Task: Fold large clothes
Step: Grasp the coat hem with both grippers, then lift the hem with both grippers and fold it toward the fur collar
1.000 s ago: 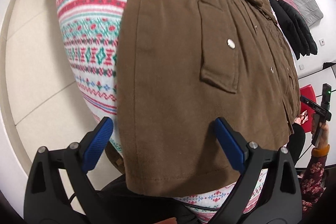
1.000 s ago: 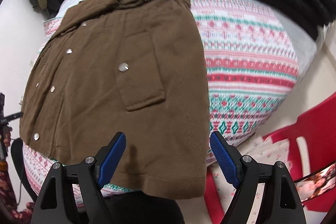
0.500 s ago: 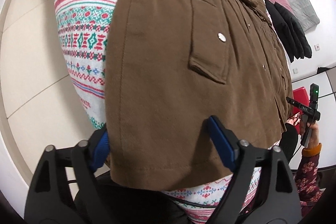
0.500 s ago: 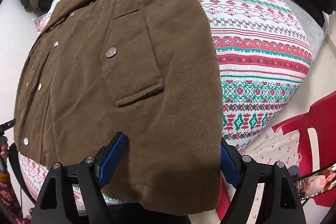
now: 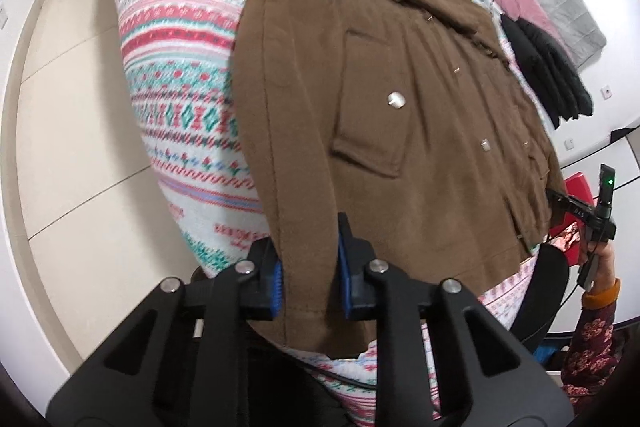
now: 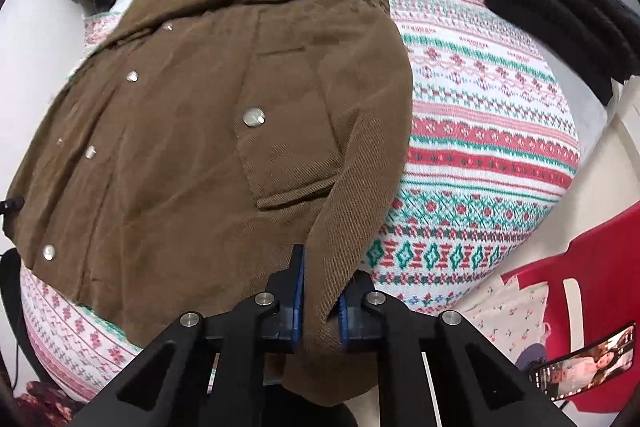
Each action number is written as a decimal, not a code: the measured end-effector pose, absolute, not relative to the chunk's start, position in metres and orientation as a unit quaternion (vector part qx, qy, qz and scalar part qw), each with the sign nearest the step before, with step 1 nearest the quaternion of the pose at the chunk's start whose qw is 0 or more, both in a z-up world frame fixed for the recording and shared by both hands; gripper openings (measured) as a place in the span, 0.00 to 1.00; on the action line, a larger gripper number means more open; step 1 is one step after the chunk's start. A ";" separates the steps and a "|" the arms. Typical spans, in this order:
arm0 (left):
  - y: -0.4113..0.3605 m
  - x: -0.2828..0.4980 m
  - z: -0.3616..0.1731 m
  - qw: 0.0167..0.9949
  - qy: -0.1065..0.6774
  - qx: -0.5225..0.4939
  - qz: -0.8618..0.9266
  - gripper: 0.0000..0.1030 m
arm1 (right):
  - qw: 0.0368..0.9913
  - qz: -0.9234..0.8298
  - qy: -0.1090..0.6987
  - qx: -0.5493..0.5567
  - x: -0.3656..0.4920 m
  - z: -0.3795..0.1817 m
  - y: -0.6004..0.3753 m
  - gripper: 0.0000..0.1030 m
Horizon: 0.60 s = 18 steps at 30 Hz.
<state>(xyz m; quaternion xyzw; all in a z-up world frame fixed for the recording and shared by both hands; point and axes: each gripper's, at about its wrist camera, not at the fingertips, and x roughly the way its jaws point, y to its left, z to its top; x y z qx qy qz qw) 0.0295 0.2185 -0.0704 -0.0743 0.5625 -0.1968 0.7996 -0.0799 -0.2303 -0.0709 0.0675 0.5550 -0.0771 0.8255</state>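
A brown corduroy coat with metal snap buttons and a pale fur collar (image 6: 192, 131) lies face up, spread flat on a bed covered by a red, green and white patterned knit blanket (image 6: 488, 131), its hem hanging over the near edge. The left gripper (image 5: 310, 267) pinches one hem corner between its blue pads; the right gripper (image 6: 320, 291) is clamped on the opposite corner. Holding both lower corners likely prepares lifting the hem toward the collar. Small red lettering woven into the blanket is too blurred to read.
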 end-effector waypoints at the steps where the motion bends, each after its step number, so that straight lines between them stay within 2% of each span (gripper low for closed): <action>1: 0.217 0.028 -0.066 0.804 0.555 -0.077 -0.200 0.21 | 0.831 -0.072 0.547 0.073 -0.080 -0.067 -0.230 0.11; 11: 0.202 0.045 0.003 0.853 0.454 -0.106 -0.234 0.17 | 0.890 -0.037 0.435 0.130 -0.073 0.001 -0.233 0.10; 18: 0.188 0.093 0.057 0.876 0.395 -0.121 -0.249 0.16 | 0.915 -0.050 0.383 0.115 -0.022 0.042 -0.231 0.10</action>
